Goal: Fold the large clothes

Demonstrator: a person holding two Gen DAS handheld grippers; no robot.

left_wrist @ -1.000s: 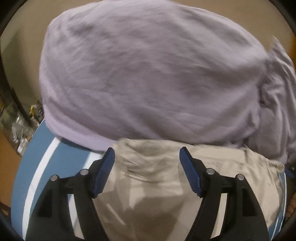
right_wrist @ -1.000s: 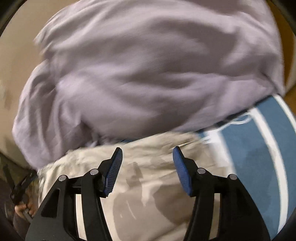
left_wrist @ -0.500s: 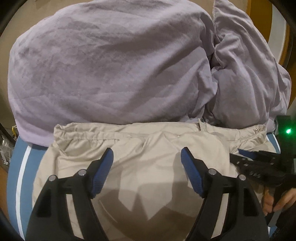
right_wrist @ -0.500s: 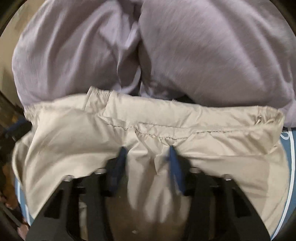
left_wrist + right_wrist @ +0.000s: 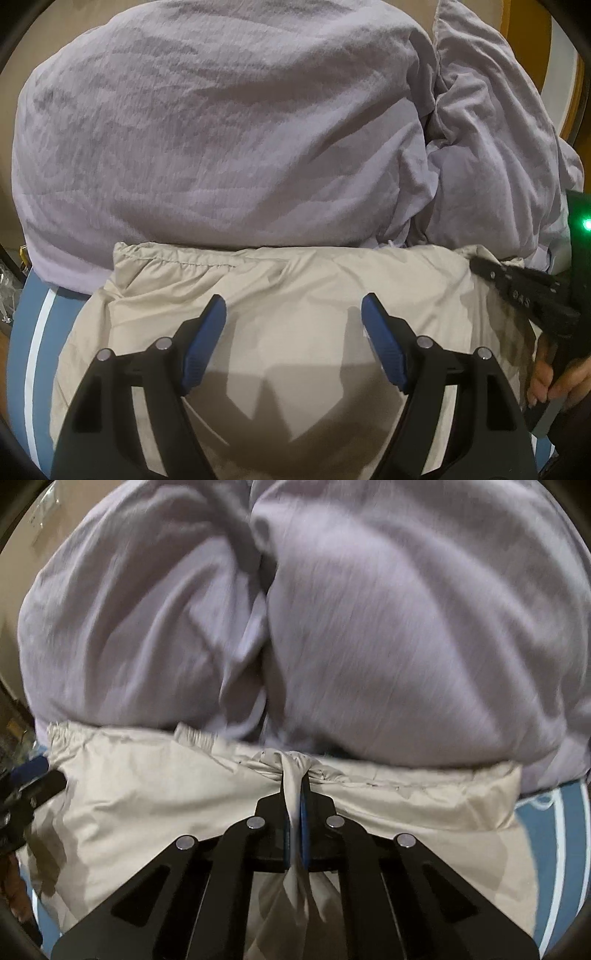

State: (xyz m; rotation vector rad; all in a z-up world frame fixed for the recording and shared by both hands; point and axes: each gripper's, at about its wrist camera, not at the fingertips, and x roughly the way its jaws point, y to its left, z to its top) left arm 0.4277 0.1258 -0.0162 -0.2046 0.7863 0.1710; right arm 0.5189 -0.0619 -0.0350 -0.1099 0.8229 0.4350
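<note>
A blue surface with white stripes [image 5: 35, 354] carries the laundry, with a tan wall [image 5: 55, 33] behind it. A beige garment with an elasticated hem [image 5: 295, 280] lies spread on the blue surface, and a crumpled lavender garment [image 5: 221, 129] is heaped just beyond it, its lower edge overlapping the beige hem. No containers appear in either view. In the left wrist view, the left gripper [image 5: 294, 314] hovers over the beige garment with its blue-padded jaws wide apart and nothing between them. At the right edge of that view, the right gripper [image 5: 480, 264] reaches onto the beige hem, gripped by the person's hand [image 5: 554, 376], with a green indicator light [image 5: 586, 224] above it. In the right wrist view, the right gripper [image 5: 294, 797] has its jaws pressed together on a bunched pleat of the beige hem, which puckers toward the pads. Half a second earlier these jaws stood apart astride the cloth; they have since closed on it. The left gripper's jaws remain as open as before, and the view now sits slightly nearer the cloth.
</note>
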